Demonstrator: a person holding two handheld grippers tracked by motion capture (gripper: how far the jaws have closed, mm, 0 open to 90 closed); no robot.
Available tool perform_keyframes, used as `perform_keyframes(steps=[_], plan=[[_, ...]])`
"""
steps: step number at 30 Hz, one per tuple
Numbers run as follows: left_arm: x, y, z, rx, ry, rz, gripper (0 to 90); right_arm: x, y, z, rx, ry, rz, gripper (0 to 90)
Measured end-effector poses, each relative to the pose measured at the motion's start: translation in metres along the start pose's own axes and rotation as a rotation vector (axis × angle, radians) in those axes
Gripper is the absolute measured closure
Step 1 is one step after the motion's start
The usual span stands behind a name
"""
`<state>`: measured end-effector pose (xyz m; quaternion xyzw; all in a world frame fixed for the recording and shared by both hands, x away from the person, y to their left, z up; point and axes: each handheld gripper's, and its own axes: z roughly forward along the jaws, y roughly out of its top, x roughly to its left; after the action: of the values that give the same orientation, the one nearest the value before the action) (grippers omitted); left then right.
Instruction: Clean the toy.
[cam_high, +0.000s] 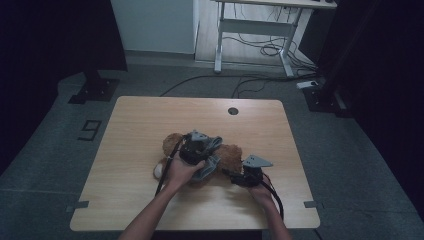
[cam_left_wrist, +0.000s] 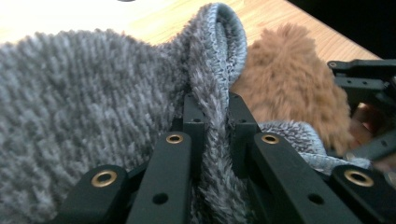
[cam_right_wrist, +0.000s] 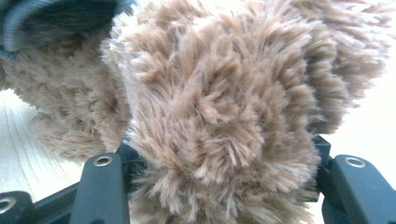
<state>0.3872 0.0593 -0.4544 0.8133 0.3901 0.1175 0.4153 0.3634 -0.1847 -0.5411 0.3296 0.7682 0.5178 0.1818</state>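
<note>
A pale wood tabletop (cam_high: 130, 150) with rounded corners and a round cable hole (cam_high: 233, 111) near its far edge stands on a grey carpeted floor (cam_high: 50, 150) in a dim room. Beyond it, at the far wall, a white-framed desk (cam_high: 260, 25) stands over a tangle of black cables (cam_high: 270, 50), and dark stand bases sit on the floor at far left (cam_high: 94, 91) and far right (cam_high: 322, 98). A dark mark shaped like a nine (cam_high: 89, 130) lies on the floor left of the tabletop. At the middle of the tabletop lies a brown plush toy (cam_high: 231, 155) partly wrapped in a grey knitted garment (cam_high: 212, 145). The left tool (cam_high: 192, 150) rests on top of the toy; in the left gripper view its jaws are clamped tight on a fold of the garment (cam_left_wrist: 212, 93). The right tool (cam_high: 235, 176), just right of the toy, has its jaws half closed around a thick brown furry part (cam_right_wrist: 219, 121) of the toy, fur pressing against both.
</note>
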Motion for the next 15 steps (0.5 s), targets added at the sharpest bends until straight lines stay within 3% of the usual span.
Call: perform_keyframes(steps=[5,6,7,8,10,15], plan=[[0.009,-0.009,-0.019,-0.029,0.009,-0.005,81.2,-0.001,-0.001,0.000,-0.001,0.004,0.014,39.1],[0.013,-0.011,-0.024,-0.033,0.020,-0.011,81.2,-0.001,-0.001,0.000,0.000,0.005,0.014,39.1],[0.022,-0.015,-0.034,-0.037,0.063,-0.015,81.1,-0.002,-0.001,0.000,0.000,0.006,0.016,39.1],[0.022,-0.015,-0.034,-0.037,0.063,-0.015,81.1,-0.002,-0.001,0.000,0.000,0.006,0.016,39.1],[0.036,-0.023,-0.042,-0.039,0.075,-0.057,81.1,-0.002,-0.001,0.000,-0.004,0.010,0.018,39.1],[0.040,-0.023,-0.046,-0.055,0.080,-0.090,81.2,-0.003,-0.001,0.000,-0.006,0.009,0.027,39.3]])
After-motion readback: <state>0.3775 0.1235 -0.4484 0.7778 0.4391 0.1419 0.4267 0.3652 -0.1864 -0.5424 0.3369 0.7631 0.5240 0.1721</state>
